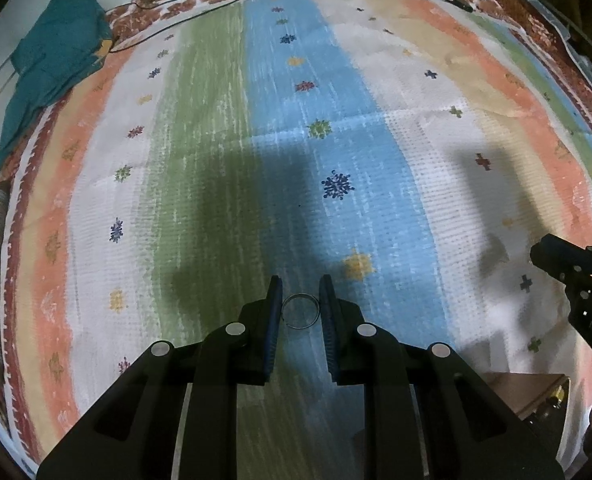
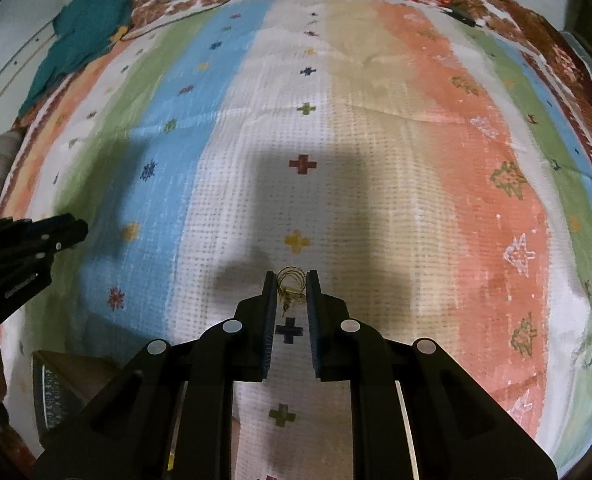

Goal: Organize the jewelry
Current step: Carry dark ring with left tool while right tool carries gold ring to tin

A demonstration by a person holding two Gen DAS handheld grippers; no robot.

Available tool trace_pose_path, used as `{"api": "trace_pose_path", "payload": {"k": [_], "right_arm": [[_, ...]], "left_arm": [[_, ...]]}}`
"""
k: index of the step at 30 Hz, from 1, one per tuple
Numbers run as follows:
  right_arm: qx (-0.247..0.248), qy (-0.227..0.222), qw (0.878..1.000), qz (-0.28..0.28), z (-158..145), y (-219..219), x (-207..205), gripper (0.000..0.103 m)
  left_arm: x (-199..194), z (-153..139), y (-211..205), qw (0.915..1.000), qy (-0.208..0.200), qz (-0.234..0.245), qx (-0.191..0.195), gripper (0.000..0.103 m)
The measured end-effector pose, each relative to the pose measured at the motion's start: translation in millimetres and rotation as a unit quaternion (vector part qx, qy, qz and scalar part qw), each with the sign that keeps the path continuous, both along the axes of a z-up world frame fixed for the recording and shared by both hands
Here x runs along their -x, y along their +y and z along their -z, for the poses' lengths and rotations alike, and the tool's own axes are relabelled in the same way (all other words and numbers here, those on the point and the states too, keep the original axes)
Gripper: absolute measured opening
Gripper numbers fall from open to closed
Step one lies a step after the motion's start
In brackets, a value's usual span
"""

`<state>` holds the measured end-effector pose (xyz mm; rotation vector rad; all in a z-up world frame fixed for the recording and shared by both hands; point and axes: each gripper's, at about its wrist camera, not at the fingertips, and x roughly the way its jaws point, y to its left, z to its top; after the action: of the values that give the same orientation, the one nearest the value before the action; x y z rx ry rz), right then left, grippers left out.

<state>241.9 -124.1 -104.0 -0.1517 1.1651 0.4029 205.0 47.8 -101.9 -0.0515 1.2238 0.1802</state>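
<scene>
A thin silver ring-shaped bangle lies between the blue pads of my left gripper, which is closed around it above the striped cloth. My right gripper is closed around a small gold earring with wire hoops over the white stripe. The right gripper also shows at the right edge of the left wrist view. The left gripper shows at the left edge of the right wrist view.
The striped cloth covers a bed. A teal garment lies at the far left. A brown box sits at the near edge between the grippers, also in the right wrist view. A black cable runs along the far side.
</scene>
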Motion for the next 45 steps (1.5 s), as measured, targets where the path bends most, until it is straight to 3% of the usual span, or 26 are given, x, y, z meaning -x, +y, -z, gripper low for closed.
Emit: {"api": "trace_pose_path", "payload": {"k": [28,45], "right_arm": [[-0.029,-0.120,0.992,-0.021,-75,-4,55,0.016],[-0.051,-0.140,0.987,-0.051,-97,-4,98,0.016]], "left_arm": [[49,-83,-46,0.9927,-0.113,0.039,0.018,0.018],[99,-120,-69,0.9839,-0.162,0.067,0.034,0.019]]}}
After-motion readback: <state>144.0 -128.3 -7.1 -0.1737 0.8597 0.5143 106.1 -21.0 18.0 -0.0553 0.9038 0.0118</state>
